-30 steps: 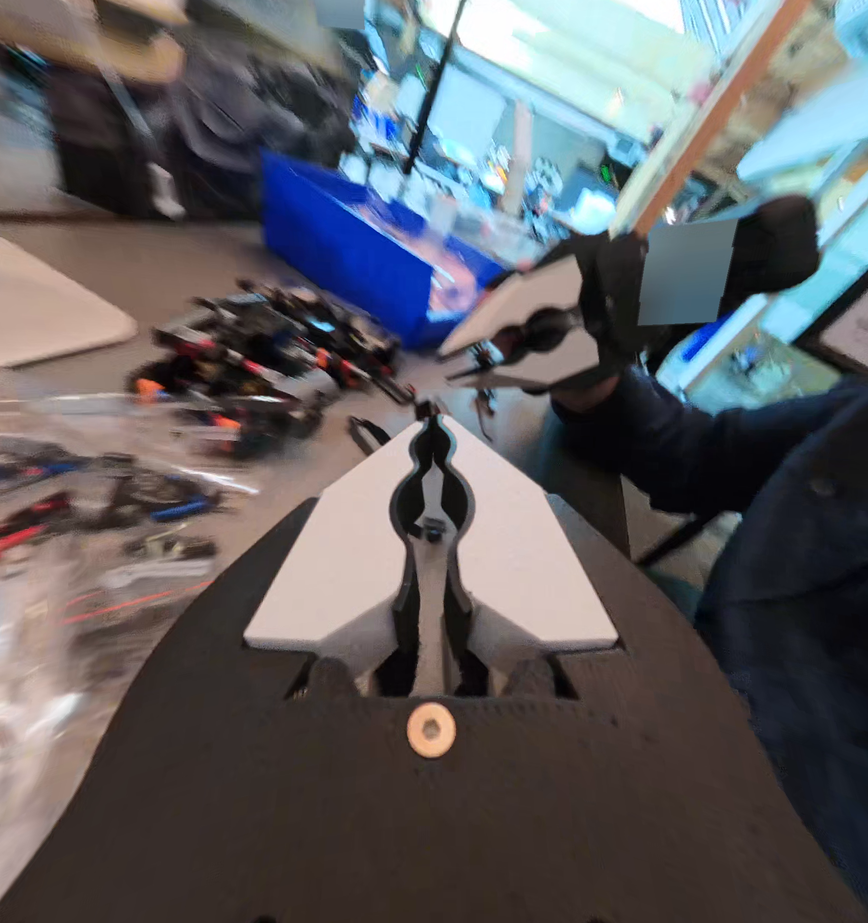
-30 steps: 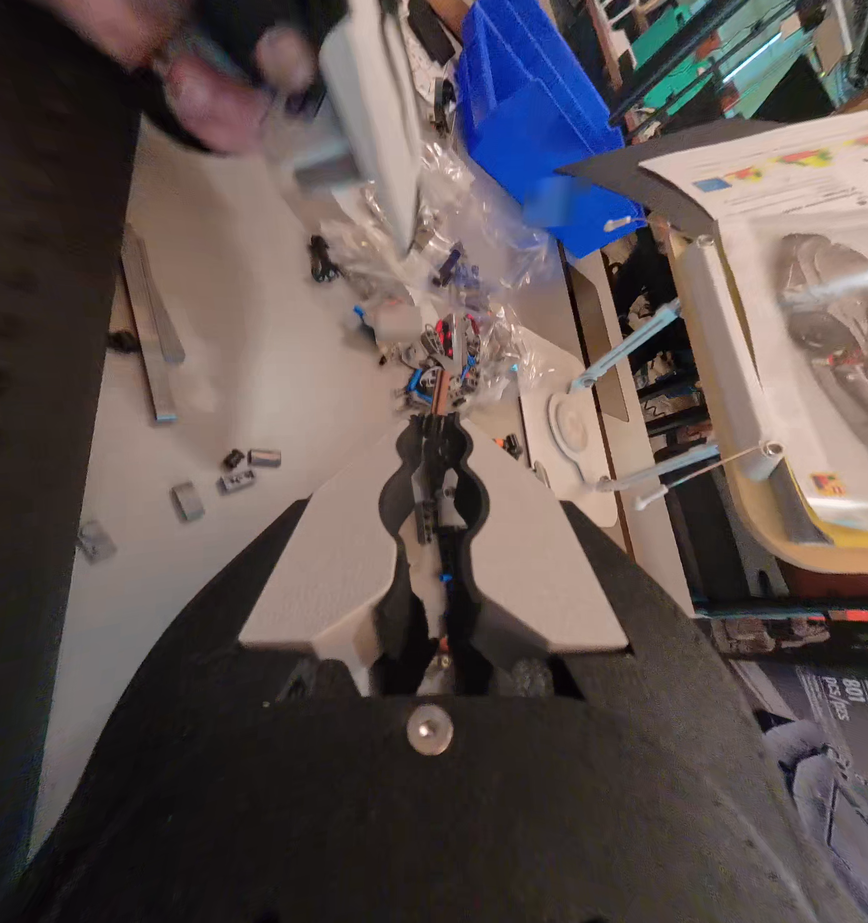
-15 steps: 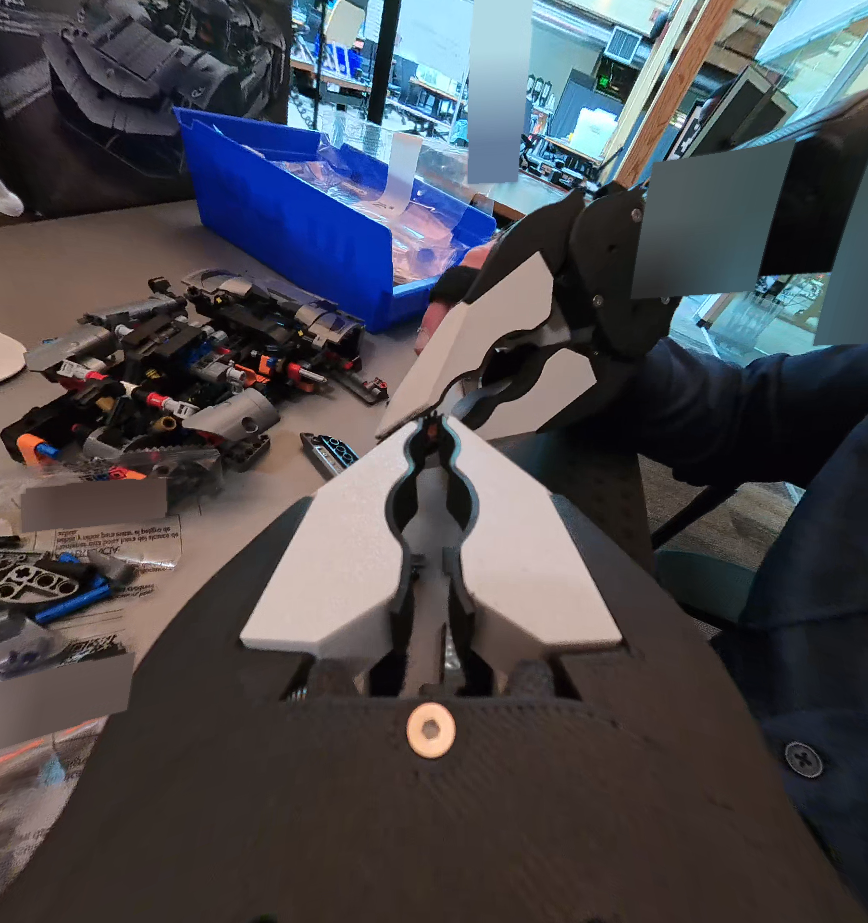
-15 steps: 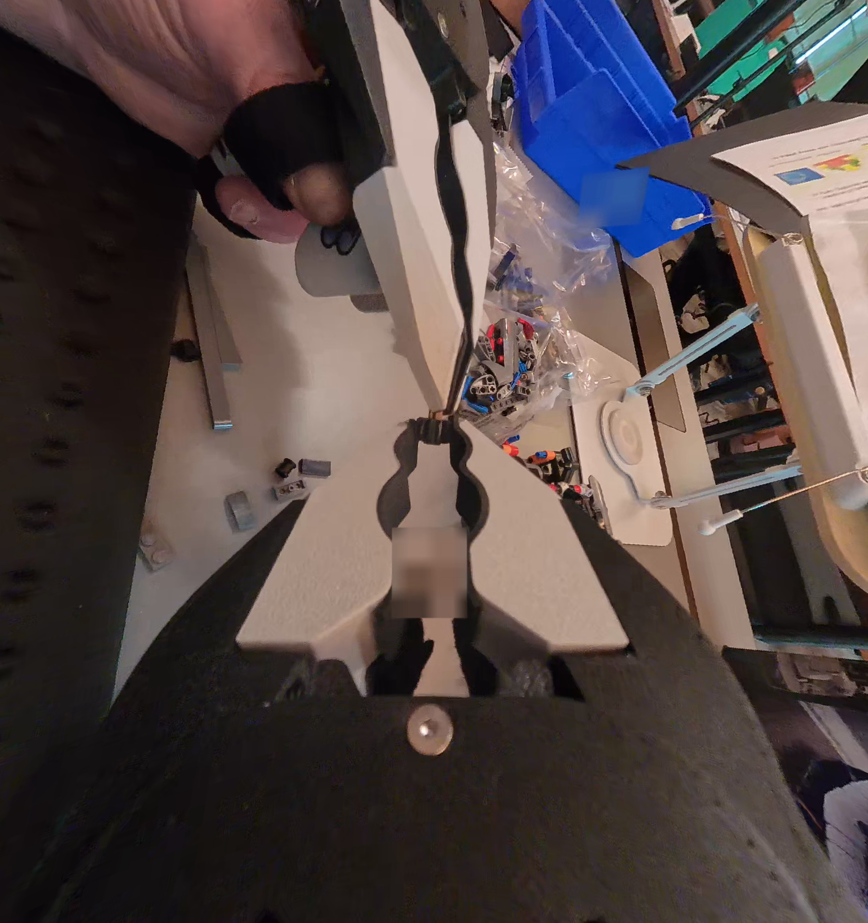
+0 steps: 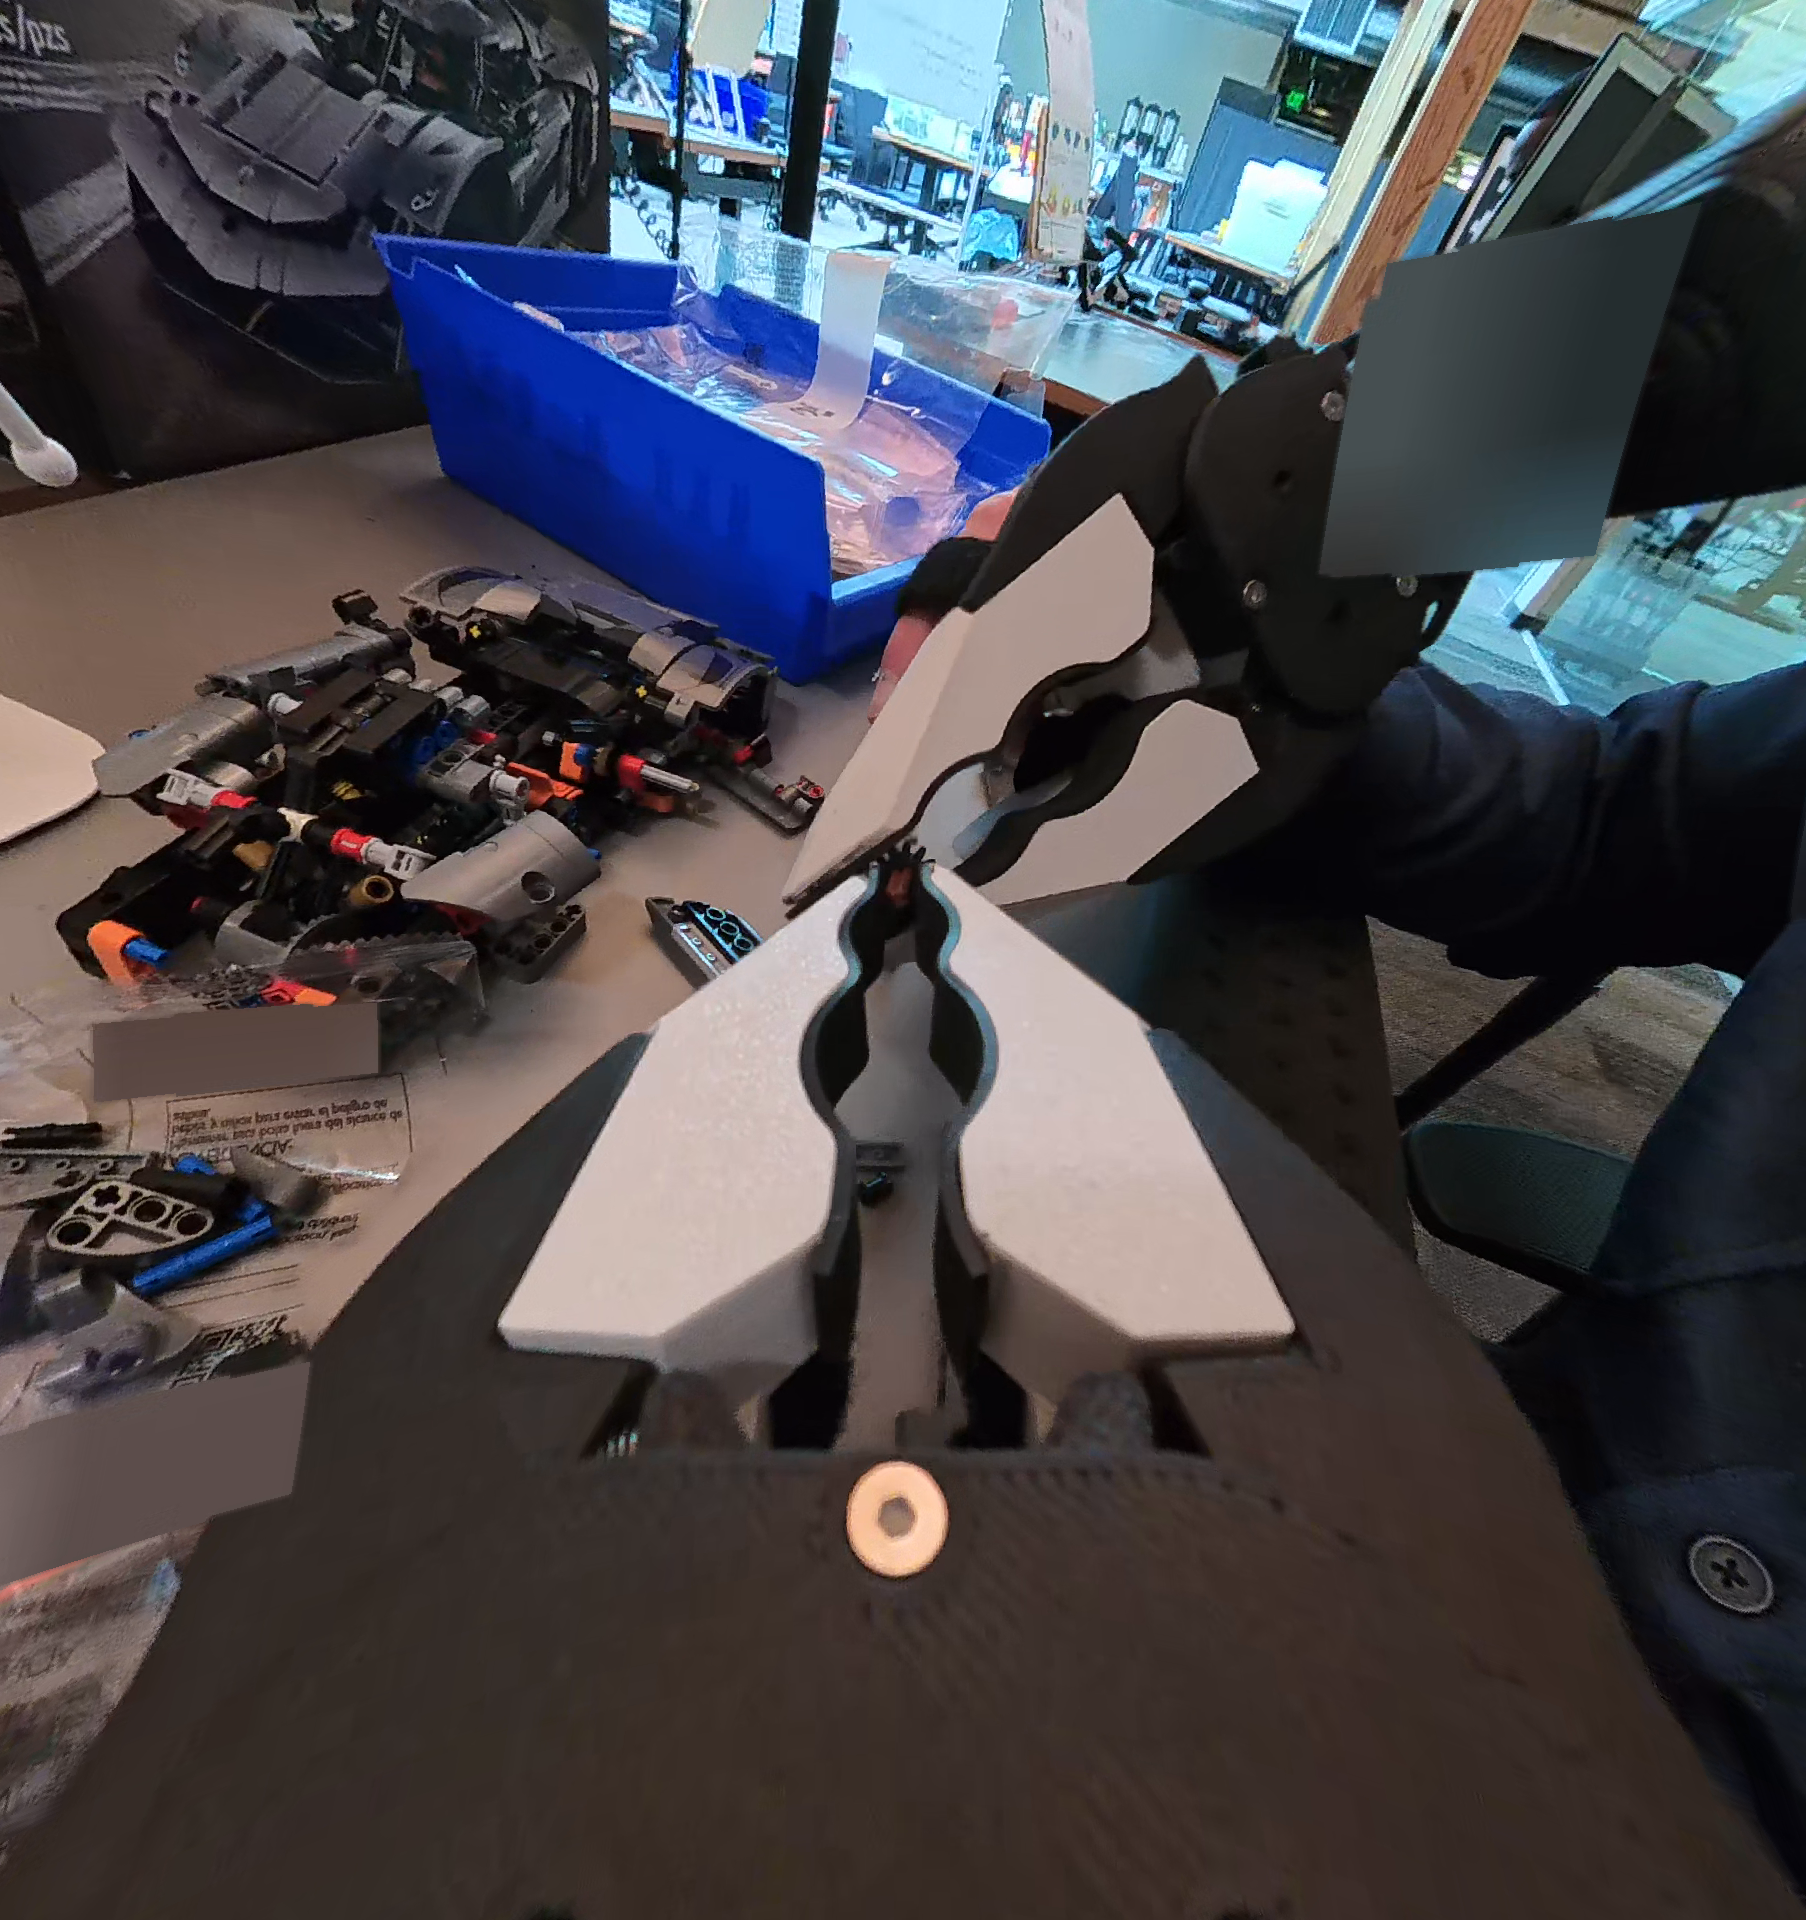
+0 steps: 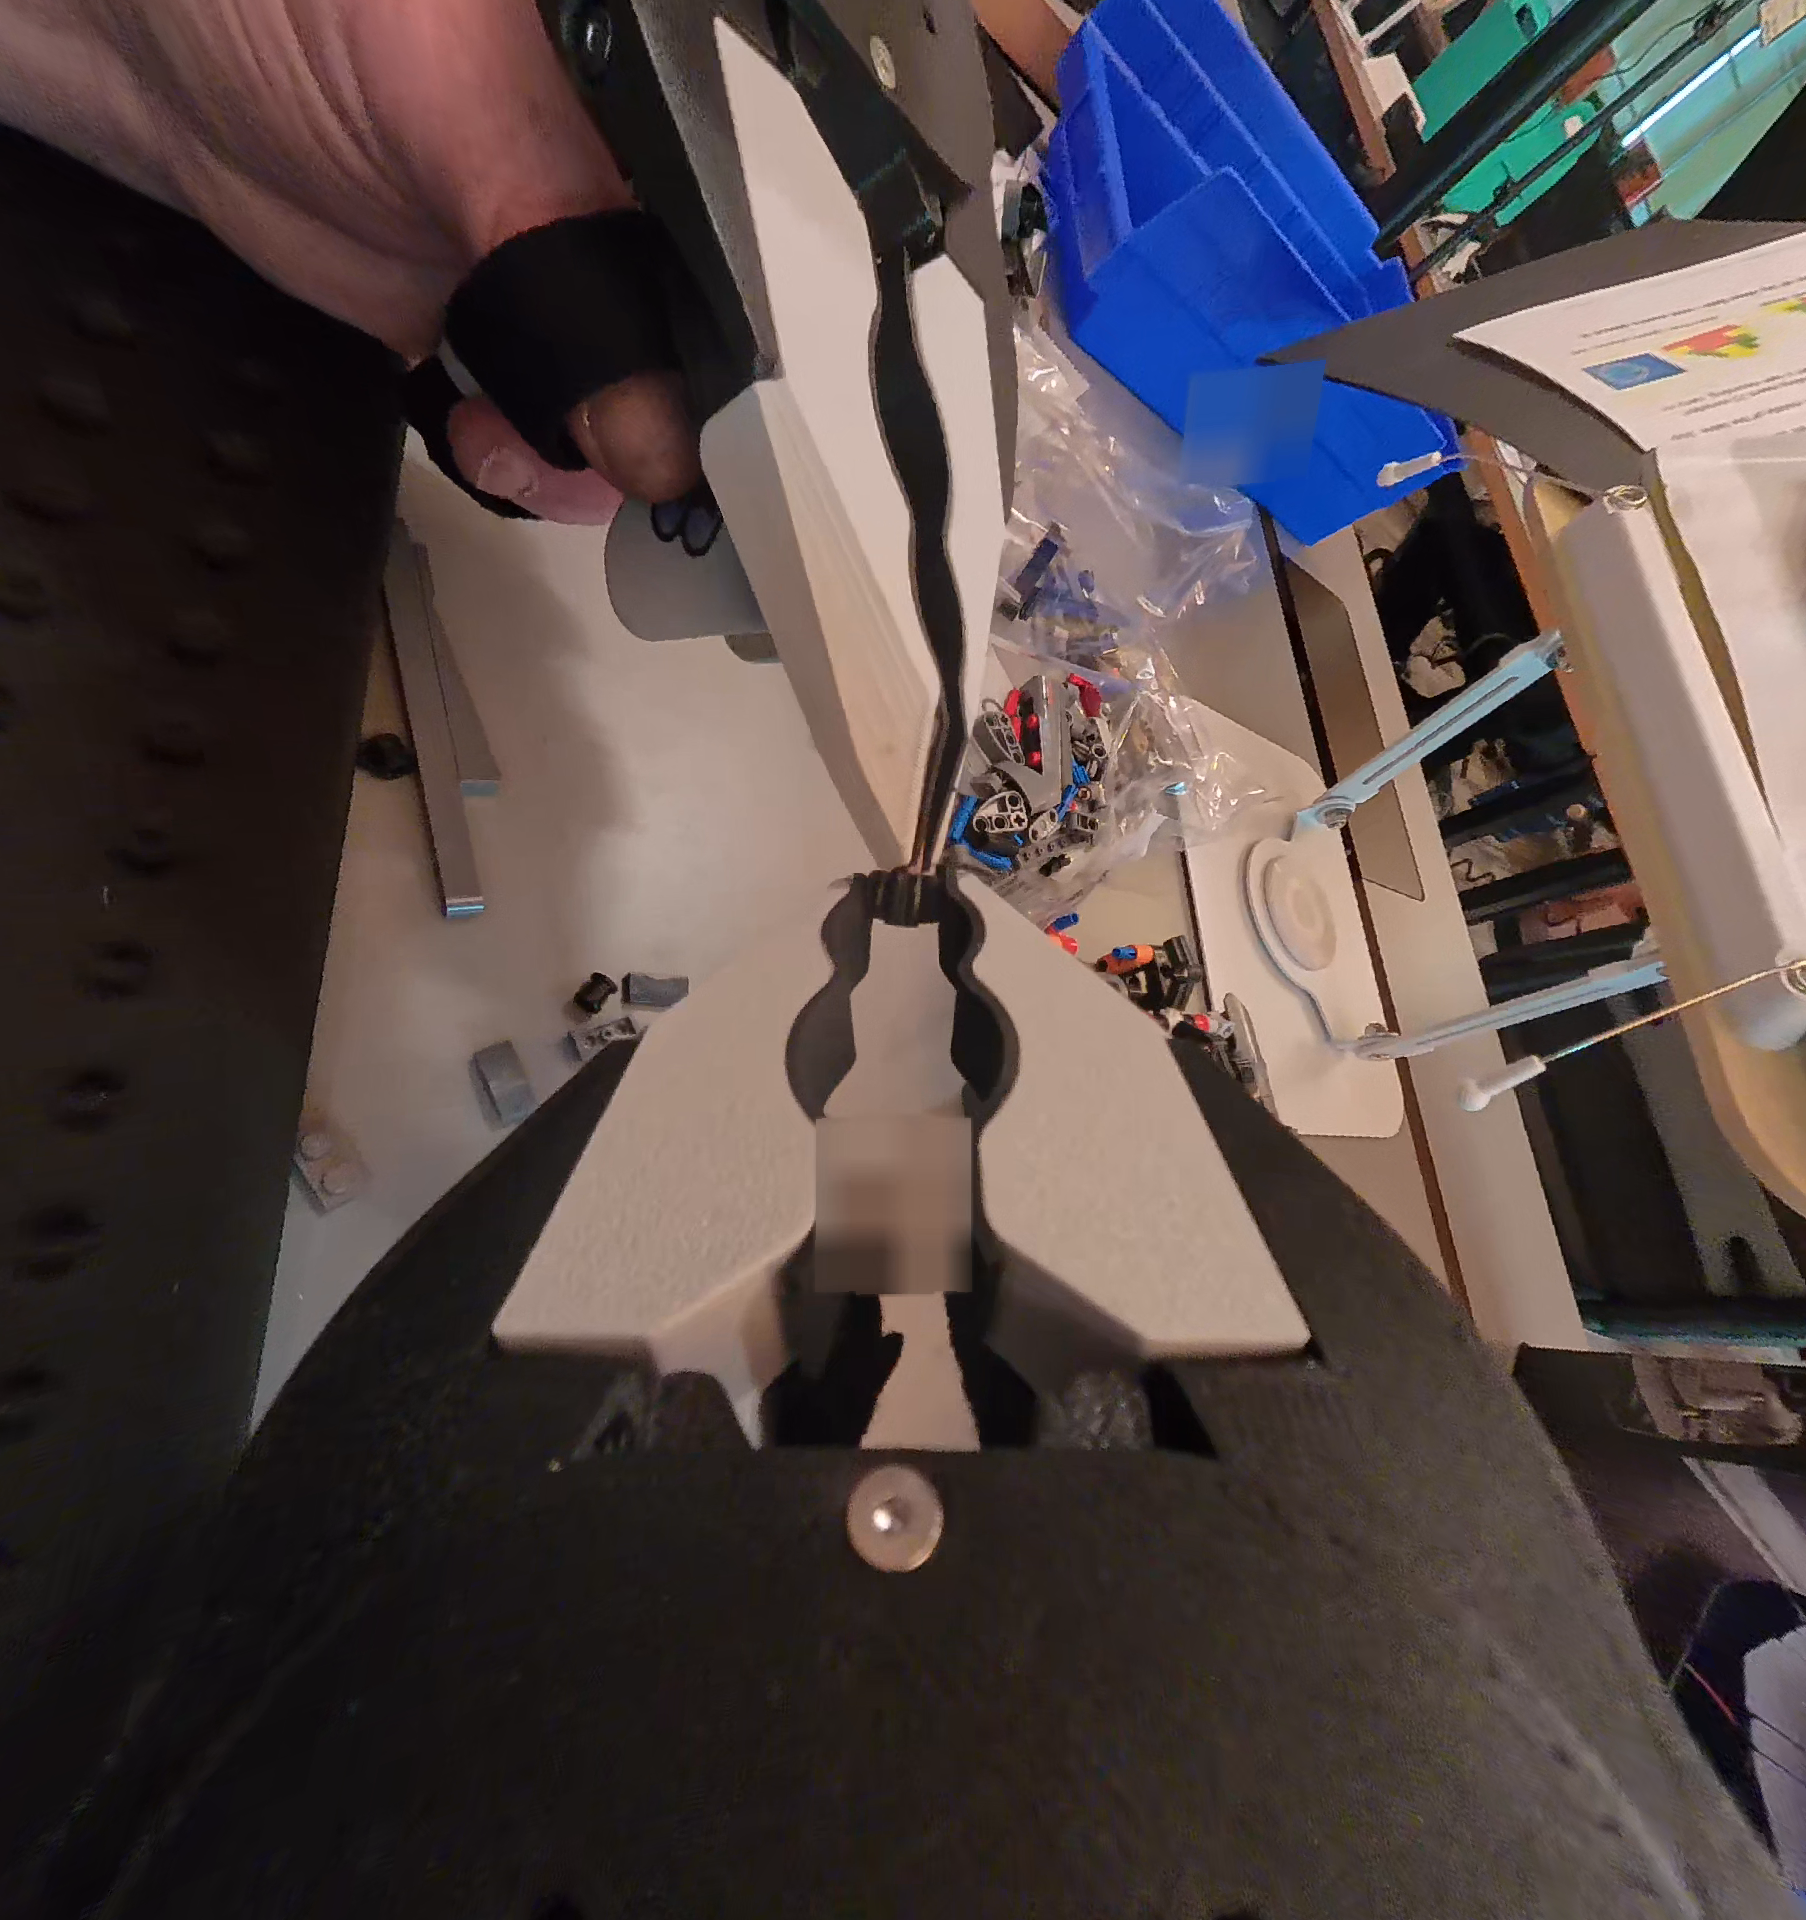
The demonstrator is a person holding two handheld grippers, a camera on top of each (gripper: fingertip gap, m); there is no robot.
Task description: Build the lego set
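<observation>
left wrist view: left gripper (image 5: 897,891) clenched at the tips on a small black-and-red lego piece (image 5: 897,881), held up off the worktop (image 5: 203,540). right gripper (image 5: 878,868) comes in from the upper right, its tips meeting the left ones at that same piece; from here its fingers look nearly closed. a dark blue sleeve (image 5: 1564,790) runs behind it. on the worktop to the left lies the part-built lego model (image 5: 411,769), black and grey with red, orange and blue pins. a loose black lego piece (image 5: 707,935) lies just beside the model, near the gripper tips. clear parts bags (image 5: 151,1226) sit at near left with loose bits in them. a blue bin (image 5: 650,457) stands behind the model, plastic film inside. a dark box (image 5: 203,187) with a printed picture stands at the far left.

right wrist view: right gripper (image 6: 904,902) grasping a small black ribbed lego piece (image 6: 897,900) at its tips. left gripper (image 6: 930,847) reaches down from above, fingers pressed together, tips touching the same spot. a hand (image 6: 379,197) with a black strap holds it. below, small grey bricks (image 6: 504,1075) lie scattered on the pale worktop (image 6: 618,790). an open parts bag (image 6: 1065,769) lies beyond the tips. blue bin (image 6: 1221,281) at upper right. a booklet (image 6: 1709,343) on a stand at the right edge.
</observation>
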